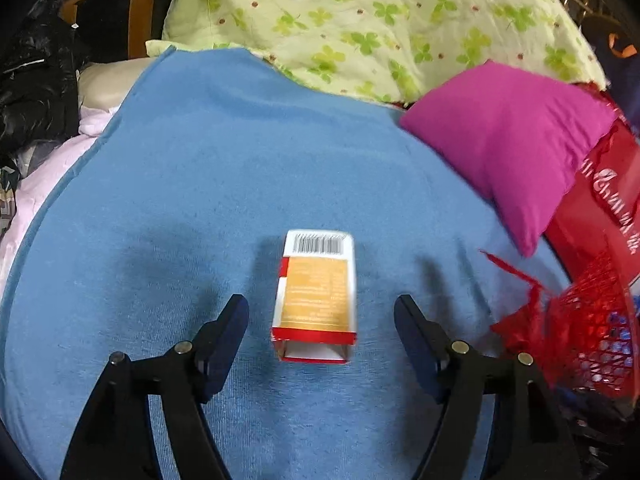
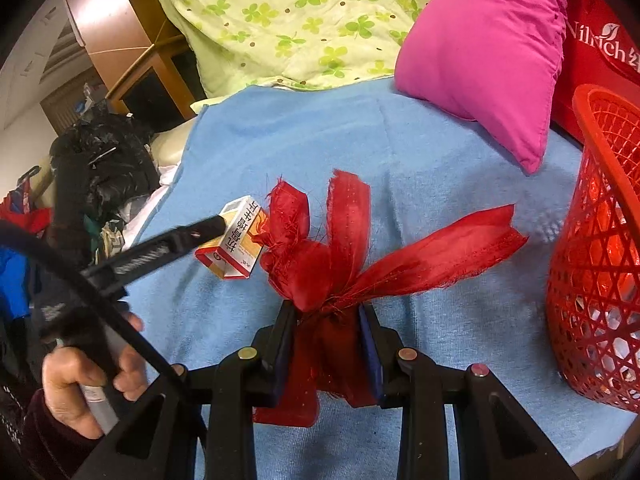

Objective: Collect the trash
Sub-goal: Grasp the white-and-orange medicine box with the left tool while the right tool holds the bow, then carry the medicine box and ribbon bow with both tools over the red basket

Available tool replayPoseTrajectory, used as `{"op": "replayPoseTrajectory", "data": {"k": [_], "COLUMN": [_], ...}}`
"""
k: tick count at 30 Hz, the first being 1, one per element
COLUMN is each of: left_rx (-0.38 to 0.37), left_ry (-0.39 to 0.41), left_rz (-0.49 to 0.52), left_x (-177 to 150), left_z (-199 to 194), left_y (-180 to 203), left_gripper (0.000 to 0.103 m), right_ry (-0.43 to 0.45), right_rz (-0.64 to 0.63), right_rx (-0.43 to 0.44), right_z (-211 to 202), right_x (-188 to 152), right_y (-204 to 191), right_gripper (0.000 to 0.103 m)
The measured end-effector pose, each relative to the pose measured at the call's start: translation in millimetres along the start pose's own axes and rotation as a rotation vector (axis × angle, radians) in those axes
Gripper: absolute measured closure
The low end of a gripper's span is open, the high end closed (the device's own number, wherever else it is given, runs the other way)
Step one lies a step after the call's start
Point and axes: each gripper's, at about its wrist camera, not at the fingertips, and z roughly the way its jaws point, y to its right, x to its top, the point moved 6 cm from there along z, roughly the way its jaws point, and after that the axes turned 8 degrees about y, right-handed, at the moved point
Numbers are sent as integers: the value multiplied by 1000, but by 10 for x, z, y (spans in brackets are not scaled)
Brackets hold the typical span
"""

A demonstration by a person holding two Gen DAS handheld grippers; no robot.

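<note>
A small white, orange and red cardboard box (image 1: 316, 300) lies on the blue blanket (image 1: 200, 200), its open end toward me. My left gripper (image 1: 320, 310) stands open, one finger on each side of the box's near end, with neither pad touching it. The right wrist view shows the same box (image 2: 236, 246) with one left finger (image 2: 200, 231) beside it. My right gripper (image 2: 328, 314) is shut on a frayed red ribbon bow (image 2: 332, 248), whose loops and tails stick out past the fingertips. A red mesh basket (image 2: 600, 260) stands to the right.
A magenta pillow (image 2: 492, 52) and a green clover quilt (image 2: 288, 20) lie at the back of the bed. A red bag (image 2: 600, 48) stands behind the basket. A black jacket (image 2: 104, 168) is piled at the left edge. A person's hand (image 2: 88, 372) grips the left tool.
</note>
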Motion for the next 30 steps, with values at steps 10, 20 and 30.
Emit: {"op": "replayPoseTrajectory", "data": {"k": [10,20,30], "left_rx": [-9,72,122], "left_ry": [-5,136,190], "left_rz": [0,139,209], "left_x": [-55,34,-165], "left_z": [63,-608,-1129], "left_y": [-7,193,370], "left_gripper": [55,55,55], "right_ry": [-1,62,147], "right_rz": [-20,-31,-31], "right_rx": [4,26,69], "right_z": [7,-198,-522], "right_x": [4,72,155], "right_y": [-3,-56,-1], "right_gripper": [70,70,70]}}
